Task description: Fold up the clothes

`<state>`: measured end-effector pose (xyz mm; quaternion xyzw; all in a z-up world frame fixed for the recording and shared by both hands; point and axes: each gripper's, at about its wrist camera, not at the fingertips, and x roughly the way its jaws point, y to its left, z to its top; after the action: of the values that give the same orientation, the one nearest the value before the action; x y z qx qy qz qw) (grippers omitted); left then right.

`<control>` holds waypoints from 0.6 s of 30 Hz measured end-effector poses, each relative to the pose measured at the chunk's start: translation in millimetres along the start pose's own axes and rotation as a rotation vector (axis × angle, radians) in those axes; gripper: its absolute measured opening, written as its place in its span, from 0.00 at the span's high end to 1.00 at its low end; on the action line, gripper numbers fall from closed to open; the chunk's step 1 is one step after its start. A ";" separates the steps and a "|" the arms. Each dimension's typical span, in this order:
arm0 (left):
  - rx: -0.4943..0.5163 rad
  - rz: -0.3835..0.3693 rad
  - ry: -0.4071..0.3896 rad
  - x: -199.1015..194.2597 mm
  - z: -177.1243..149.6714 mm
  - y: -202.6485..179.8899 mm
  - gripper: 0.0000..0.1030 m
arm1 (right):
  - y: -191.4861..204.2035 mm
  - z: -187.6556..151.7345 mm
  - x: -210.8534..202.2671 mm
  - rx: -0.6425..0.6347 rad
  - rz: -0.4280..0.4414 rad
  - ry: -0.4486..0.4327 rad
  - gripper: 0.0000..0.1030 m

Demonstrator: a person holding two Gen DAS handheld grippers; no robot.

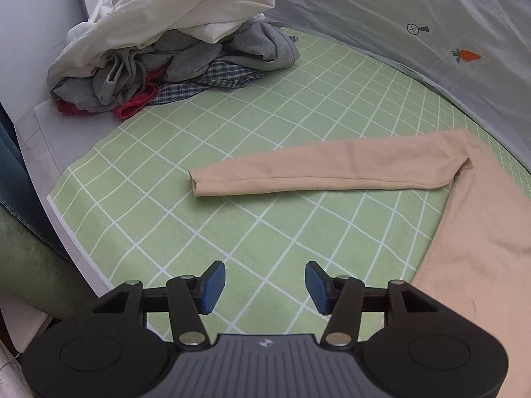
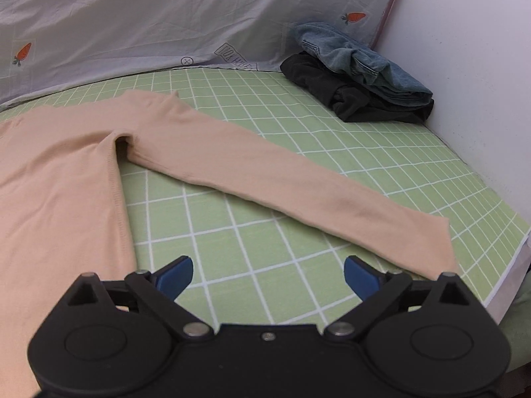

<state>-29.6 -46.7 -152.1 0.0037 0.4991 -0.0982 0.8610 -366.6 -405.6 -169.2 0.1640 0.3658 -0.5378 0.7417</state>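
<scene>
Beige long-sleeved top (image 2: 59,179) spread flat on the green checked bed sheet (image 1: 232,219), both sleeves stretched out to the sides.

Left gripper (image 1: 265,287) hovering over bare sheet, jaws spread and holding nothing, near the top's hem edge, left sleeve (image 1: 325,169) lying ahead. Right gripper (image 2: 268,277) likewise over bare sheet, jaws spread wide and empty, right sleeve (image 2: 292,192) cuff just beside its right finger. Heap of unfolded clothes (image 1: 166,43) at the far left corner; folded jeans (image 2: 361,63) atop a dark garment (image 2: 332,89) at the far right, by the wall (image 2: 464,66). Grey carrot-print cover (image 2: 166,16) behind.
</scene>
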 end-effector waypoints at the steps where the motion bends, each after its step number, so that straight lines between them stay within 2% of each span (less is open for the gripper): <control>1: -0.017 -0.006 0.002 3.3 6.0 9.3 0.47 | 10.9 0.4 -4.1 -0.003 0.003 -0.001 0.04; 3: -0.050 -0.017 0.006 9.8 18.1 28.2 0.47 | 31.8 1.3 -11.9 -0.010 0.005 -0.007 0.04; 10: -0.218 -0.174 0.075 43.2 59.3 93.2 0.48 | 110.4 -3.1 -24.3 -0.040 0.028 -0.012 0.03; 13: -0.242 -0.236 0.121 61.8 70.2 105.5 0.48 | 138.5 -6.7 -21.3 -0.044 0.052 0.009 0.03; 16: -0.243 -0.253 0.151 77.2 76.2 108.6 0.50 | 161.7 -9.6 -21.3 -0.070 0.032 0.002 0.02; 18: -0.242 -0.261 0.152 83.0 78.8 110.2 0.57 | 168.8 -9.5 -23.4 -0.095 0.003 -0.008 0.01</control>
<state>97.2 39.5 -194.0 -0.1571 0.5671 -0.1479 0.7949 -218.8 -321.5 -184.2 0.1270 0.3879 -0.5192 0.7509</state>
